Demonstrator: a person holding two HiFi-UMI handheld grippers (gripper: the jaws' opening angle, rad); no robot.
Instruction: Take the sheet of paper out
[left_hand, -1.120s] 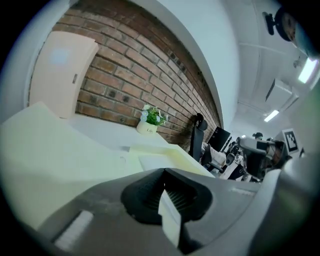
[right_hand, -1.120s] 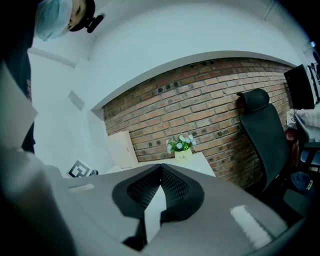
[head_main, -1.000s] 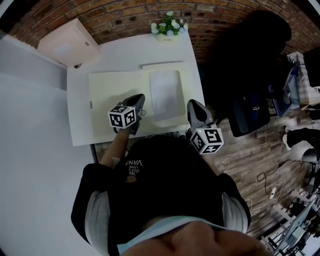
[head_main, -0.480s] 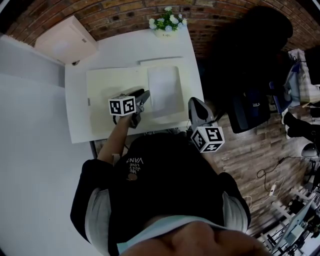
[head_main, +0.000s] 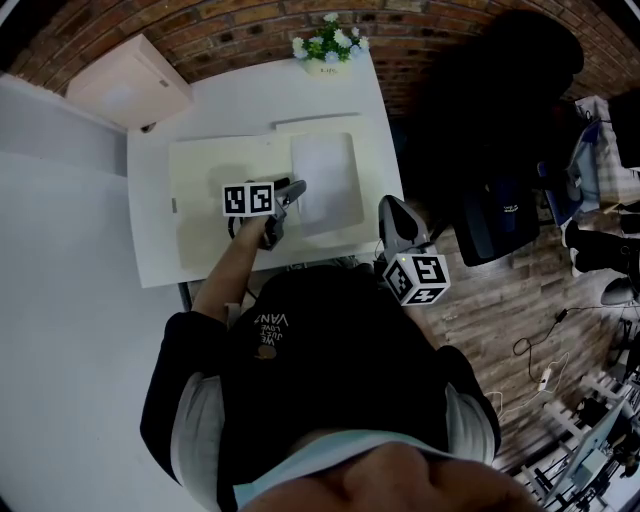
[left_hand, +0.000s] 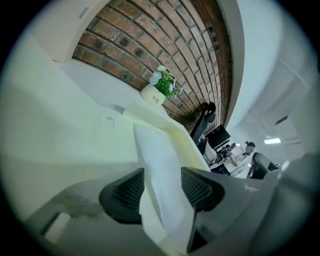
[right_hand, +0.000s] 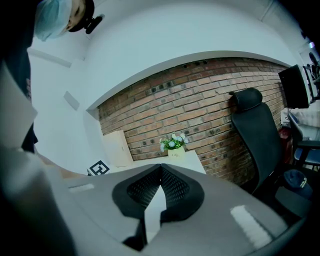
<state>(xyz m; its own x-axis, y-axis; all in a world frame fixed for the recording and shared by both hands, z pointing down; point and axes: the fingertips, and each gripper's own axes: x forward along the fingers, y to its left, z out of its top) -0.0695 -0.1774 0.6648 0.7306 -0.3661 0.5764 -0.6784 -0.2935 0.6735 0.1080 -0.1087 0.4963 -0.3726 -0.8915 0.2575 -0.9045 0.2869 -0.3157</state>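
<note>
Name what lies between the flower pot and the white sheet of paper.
Between flower pot and sheet of paper: a strip of cream folder, then bare white table; head view shows it.

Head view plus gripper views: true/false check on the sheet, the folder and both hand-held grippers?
1. The white sheet lies over the right half of the open cream folder, as the head view shows it. True.
2. The left hand-held gripper is shut with nothing between its jaws. False: its jaws are apart and opening, with the sheet's edge between them.
3. The right hand-held gripper has its jaws together. True.
4. The flower pot stands on the folder. False: it stands at the far edge of the white table, apart from the folder.
</note>
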